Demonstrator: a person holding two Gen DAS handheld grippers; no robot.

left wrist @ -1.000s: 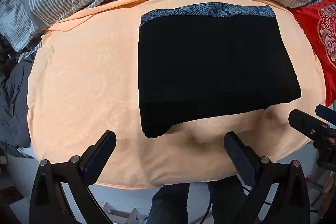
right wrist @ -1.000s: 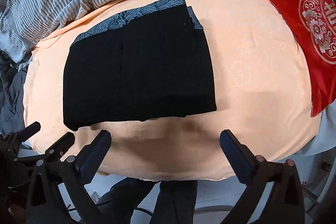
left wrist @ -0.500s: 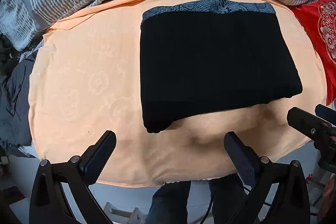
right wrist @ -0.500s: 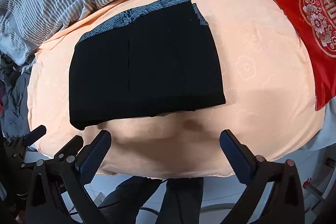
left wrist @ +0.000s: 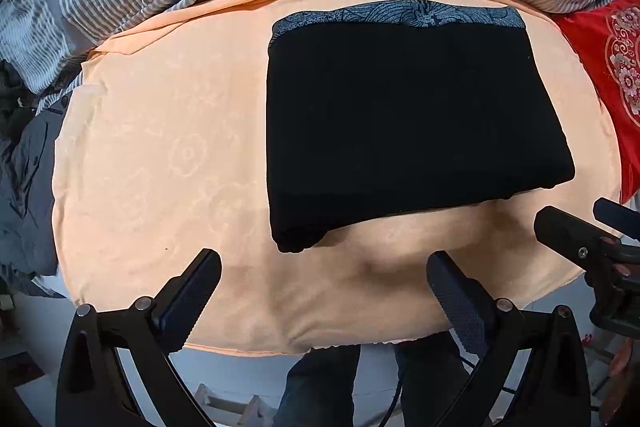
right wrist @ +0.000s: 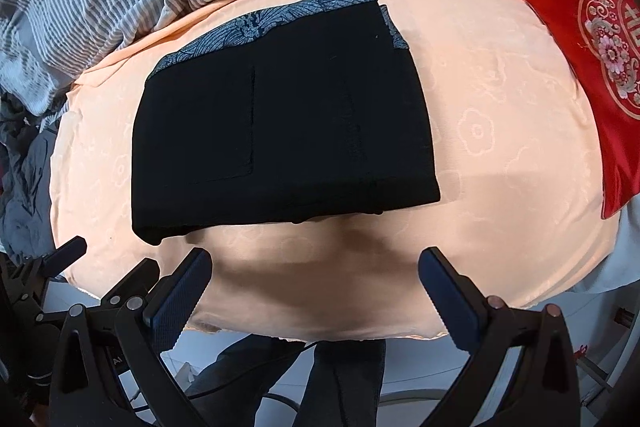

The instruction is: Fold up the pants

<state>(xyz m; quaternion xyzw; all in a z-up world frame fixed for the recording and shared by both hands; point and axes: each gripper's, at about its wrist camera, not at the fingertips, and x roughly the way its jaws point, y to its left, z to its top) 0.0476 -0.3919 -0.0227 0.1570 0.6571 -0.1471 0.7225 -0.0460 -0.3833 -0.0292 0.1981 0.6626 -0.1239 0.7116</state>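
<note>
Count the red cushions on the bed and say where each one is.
1. A red cushion lies at the right edge of the peach sheet, right of the folded pants. Others may be out of view.

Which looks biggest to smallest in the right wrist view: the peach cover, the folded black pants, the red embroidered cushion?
1. Peach cover, the largest, spreading under everything.
2. Folded black pants.
3. Red embroidered cushion, though the frame edge cuts it off, so its full size is unsure.
</note>
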